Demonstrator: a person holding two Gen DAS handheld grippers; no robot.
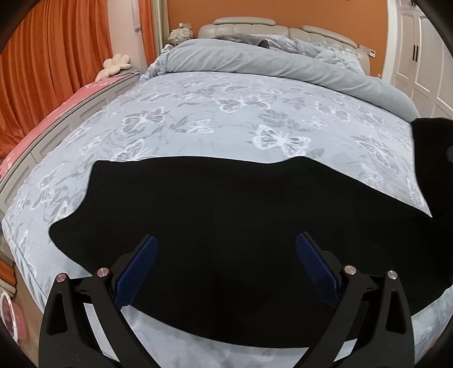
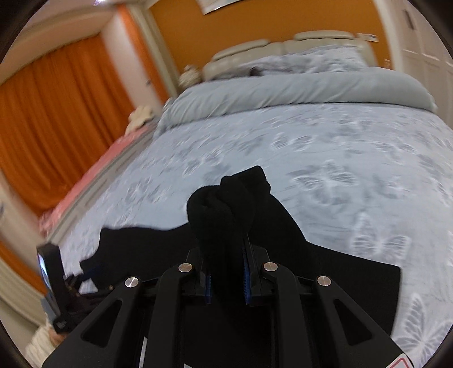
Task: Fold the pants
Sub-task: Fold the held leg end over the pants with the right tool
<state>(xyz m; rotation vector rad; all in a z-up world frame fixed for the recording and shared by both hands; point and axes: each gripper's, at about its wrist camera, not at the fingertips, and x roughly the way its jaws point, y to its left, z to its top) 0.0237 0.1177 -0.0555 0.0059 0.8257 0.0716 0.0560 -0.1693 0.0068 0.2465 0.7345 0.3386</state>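
Black pants (image 1: 226, 226) lie spread across the near part of a bed with a grey butterfly-print cover (image 1: 226, 113). My left gripper (image 1: 226, 269) hovers over the pants with its blue-padded fingers wide apart and empty. My right gripper (image 2: 226, 271) is shut on a bunched end of the pants (image 2: 226, 203) and holds it lifted above the bed; the rest of the pants (image 2: 339, 283) trails down flat on the cover. The lifted black end shows at the right edge of the left wrist view (image 1: 433, 158). The left gripper's body shows at the lower left of the right wrist view (image 2: 53, 288).
A rolled grey duvet (image 1: 283, 62) and a beige padded headboard (image 1: 246, 25) are at the far end of the bed. Orange curtains (image 1: 56, 56) and a pink-topped bench (image 1: 70, 104) stand on the left. White wardrobe doors (image 1: 419, 56) are on the right.
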